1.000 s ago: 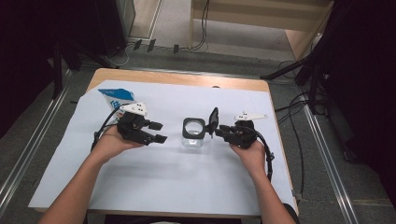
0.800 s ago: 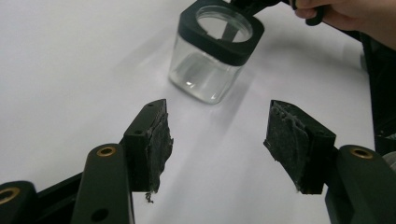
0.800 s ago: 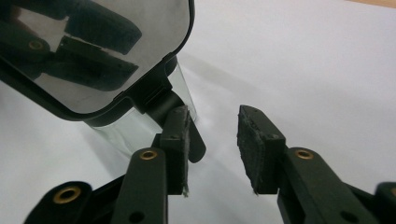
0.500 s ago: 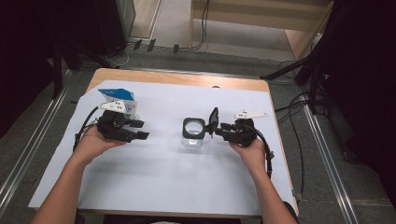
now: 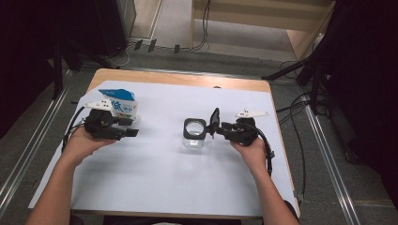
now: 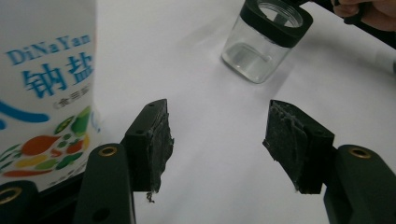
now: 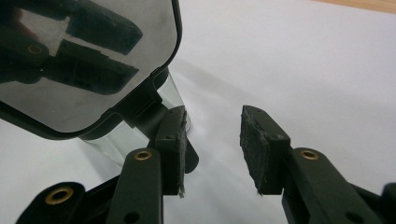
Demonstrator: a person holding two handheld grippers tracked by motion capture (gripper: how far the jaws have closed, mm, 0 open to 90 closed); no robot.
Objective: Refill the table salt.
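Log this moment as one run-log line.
left gripper: open, beside carton | right gripper: open, by jar | lid: flipped up

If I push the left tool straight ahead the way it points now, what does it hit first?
Probably the glass jar. The left tool is open with bare white table cover ahead, and the jar stands slightly right of centre. The salt carton sits off to the side.
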